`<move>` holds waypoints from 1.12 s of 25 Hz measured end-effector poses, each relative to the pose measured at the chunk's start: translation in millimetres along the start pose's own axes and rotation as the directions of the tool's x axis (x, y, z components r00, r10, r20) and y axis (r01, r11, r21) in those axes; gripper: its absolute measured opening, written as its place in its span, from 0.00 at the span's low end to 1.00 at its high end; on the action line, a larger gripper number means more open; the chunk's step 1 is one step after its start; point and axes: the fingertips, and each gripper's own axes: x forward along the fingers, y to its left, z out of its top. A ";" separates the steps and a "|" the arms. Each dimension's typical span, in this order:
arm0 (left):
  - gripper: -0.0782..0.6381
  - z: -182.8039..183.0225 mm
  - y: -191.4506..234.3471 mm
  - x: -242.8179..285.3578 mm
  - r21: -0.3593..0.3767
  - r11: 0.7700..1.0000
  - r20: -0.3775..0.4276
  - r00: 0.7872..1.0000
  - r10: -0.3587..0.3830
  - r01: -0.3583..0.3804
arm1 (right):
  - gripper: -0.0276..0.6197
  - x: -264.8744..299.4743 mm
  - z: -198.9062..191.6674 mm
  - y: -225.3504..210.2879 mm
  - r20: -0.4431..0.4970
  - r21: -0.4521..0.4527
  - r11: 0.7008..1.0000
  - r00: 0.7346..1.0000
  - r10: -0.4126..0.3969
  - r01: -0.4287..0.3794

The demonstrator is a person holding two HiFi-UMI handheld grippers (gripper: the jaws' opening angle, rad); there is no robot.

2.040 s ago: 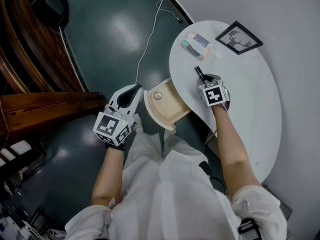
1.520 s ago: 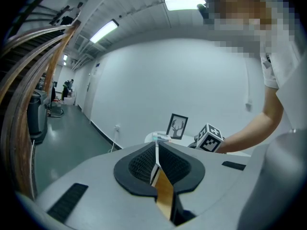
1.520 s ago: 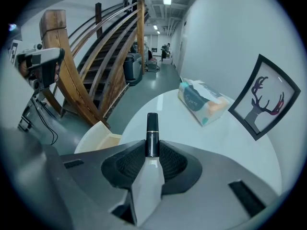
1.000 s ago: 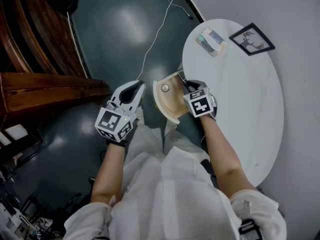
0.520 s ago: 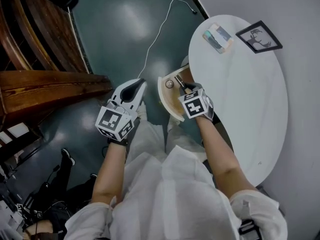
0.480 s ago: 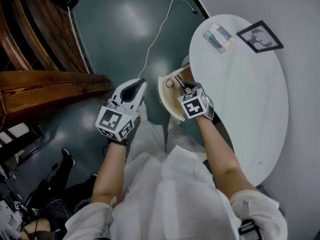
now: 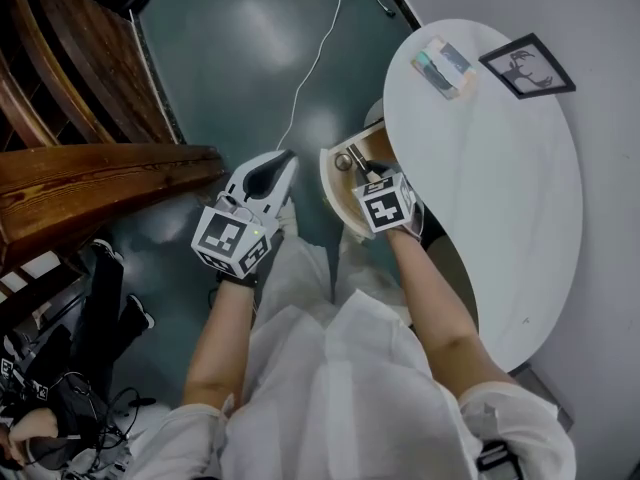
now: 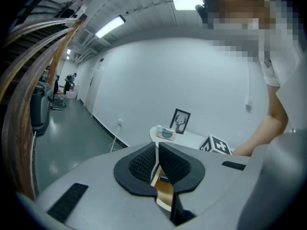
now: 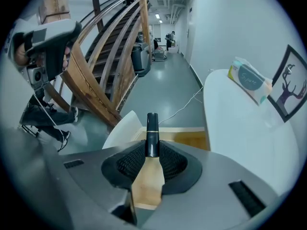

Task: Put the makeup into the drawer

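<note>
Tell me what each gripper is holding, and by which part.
The right gripper holds a black makeup tube by its lower end; the gold-banded end sticks out past the jaws. The left gripper holds nothing, jaws together.

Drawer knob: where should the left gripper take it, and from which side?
I'd pinch the round knob across its sides, coming straight at the curved drawer front from the floor side, where it protrudes. The left gripper is shut, so it must open first. The right gripper holds the black tube close behind it.
</note>
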 end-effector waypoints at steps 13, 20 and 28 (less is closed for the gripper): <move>0.15 -24.9 5.9 6.2 0.013 1.000 -0.040 0.999 -0.009 0.009 | 0.18 66.0 -49.5 -8.5 -0.070 0.056 0.998 0.997 0.018 -0.014; 0.15 -47.3 2.1 16.9 0.005 1.000 -0.066 0.998 -0.016 0.016 | 0.18 96.3 -71.0 -26.0 -0.105 0.049 0.999 0.994 0.006 -0.001; 0.15 -59.9 4.6 30.9 -0.003 1.000 -0.070 0.997 -0.022 0.022 | 0.18 127.6 -79.5 -33.9 -0.135 0.011 1.000 0.991 0.011 -0.010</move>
